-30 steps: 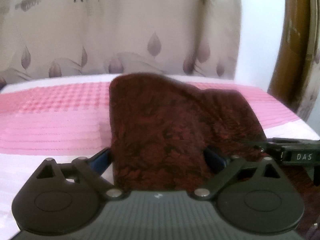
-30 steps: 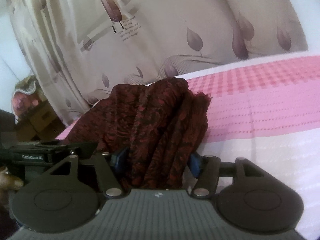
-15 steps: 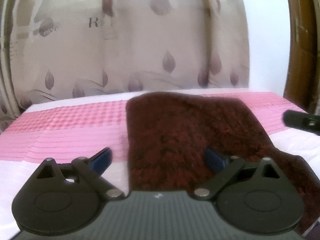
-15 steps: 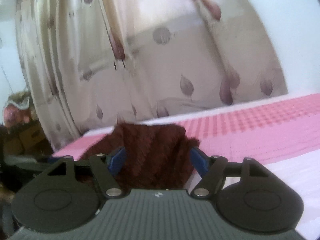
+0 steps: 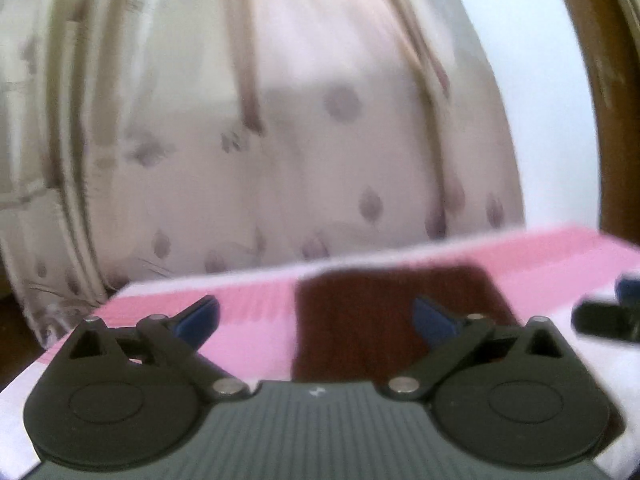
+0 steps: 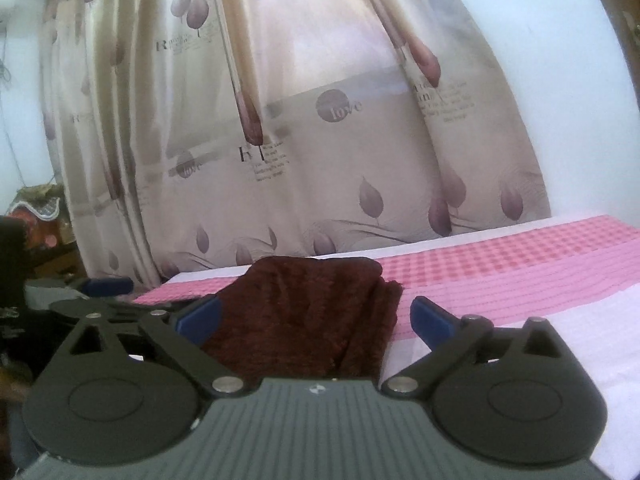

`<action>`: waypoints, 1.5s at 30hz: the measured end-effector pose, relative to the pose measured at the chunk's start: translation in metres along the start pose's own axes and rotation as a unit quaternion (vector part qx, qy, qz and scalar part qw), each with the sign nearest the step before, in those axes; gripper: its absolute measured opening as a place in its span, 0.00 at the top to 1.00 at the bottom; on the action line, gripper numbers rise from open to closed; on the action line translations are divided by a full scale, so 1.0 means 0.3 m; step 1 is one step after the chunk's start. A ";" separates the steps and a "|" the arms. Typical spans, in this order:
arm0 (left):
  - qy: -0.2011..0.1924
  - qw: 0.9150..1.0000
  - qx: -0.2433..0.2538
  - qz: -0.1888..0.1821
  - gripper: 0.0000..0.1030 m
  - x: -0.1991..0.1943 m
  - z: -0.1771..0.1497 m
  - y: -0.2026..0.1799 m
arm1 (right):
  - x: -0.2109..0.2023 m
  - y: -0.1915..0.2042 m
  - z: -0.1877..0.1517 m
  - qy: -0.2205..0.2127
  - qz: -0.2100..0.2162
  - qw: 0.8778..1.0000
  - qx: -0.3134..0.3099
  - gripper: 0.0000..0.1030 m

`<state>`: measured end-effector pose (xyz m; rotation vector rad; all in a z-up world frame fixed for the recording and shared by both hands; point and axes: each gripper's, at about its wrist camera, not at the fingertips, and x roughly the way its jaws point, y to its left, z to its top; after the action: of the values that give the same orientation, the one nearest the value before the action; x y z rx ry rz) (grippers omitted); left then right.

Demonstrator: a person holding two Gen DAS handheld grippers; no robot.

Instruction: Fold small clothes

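With both jaws spread and empty, the folded dark-red garment [image 6: 316,312] on the bed [image 6: 520,280] could be snagged and unfolded.

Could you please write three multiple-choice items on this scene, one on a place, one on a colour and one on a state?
1. Where does the dark red garment lie?
A. on the pink and white bedspread
B. hanging on the curtain
C. on the floor

2. What colour are the pads on the gripper fingers?
A. yellow
B. blue
C. white

3. How do the left gripper and the right gripper stand?
A. both shut on the garment
B. one shut, one open
C. both open, holding nothing

Answers: 1 A, the garment rests flat on the bedspread in front of the curtain. 2 B, blue pads show at the fingertips in both wrist views. 3 C, each pair of fingers is spread wide, with no cloth pinched between them.
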<state>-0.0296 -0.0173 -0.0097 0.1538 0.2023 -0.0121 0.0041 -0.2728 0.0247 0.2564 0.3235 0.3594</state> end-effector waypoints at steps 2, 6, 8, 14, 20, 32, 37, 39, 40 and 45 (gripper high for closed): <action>0.009 1.000 -0.014 0.012 0.00 -0.019 0.029 0.007 | -0.019 0.004 0.004 -0.004 -0.001 1.000 0.000 0.03; 0.003 1.000 -0.017 0.007 0.00 -0.060 0.079 0.018 | -0.055 0.006 0.014 -0.013 0.000 1.000 0.004 0.02; -0.030 0.999 -0.013 0.026 0.00 -0.098 0.091 0.012 | -0.070 0.010 0.022 -0.018 0.001 1.000 0.004 0.02; -0.068 0.998 -0.001 0.002 0.00 -0.174 0.121 -0.003 | -0.098 0.034 0.036 -0.025 0.004 1.000 -0.001 0.02; -0.023 0.999 -0.029 -0.015 0.00 -0.152 0.132 0.013 | -0.100 0.088 0.041 -0.023 -0.026 0.999 -0.038 0.01; 0.021 0.998 -0.051 -0.004 0.00 -0.092 0.087 0.051 | -0.083 0.141 0.028 -0.005 -0.058 0.996 -0.061 0.00; 0.039 0.998 -0.056 -0.016 0.00 -0.067 0.072 0.055 | -0.071 0.143 0.020 0.009 -0.058 0.996 -0.062 0.00; 0.046 0.997 -0.059 -0.017 0.00 -0.059 0.063 0.054 | -0.067 0.143 0.017 0.013 -0.060 0.996 -0.062 0.00; 0.048 0.997 -0.062 -0.021 0.00 -0.055 0.059 0.056 | -0.065 0.144 0.017 0.015 -0.060 0.996 -0.062 0.00; 0.043 0.998 -0.053 -0.014 0.00 -0.051 0.041 0.047 | -0.057 0.146 0.016 0.018 -0.064 0.996 -0.063 0.00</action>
<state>-0.0418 -0.0054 0.0075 0.0456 0.2897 -0.0234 -0.0226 -0.2407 0.0467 0.1043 0.3498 0.2572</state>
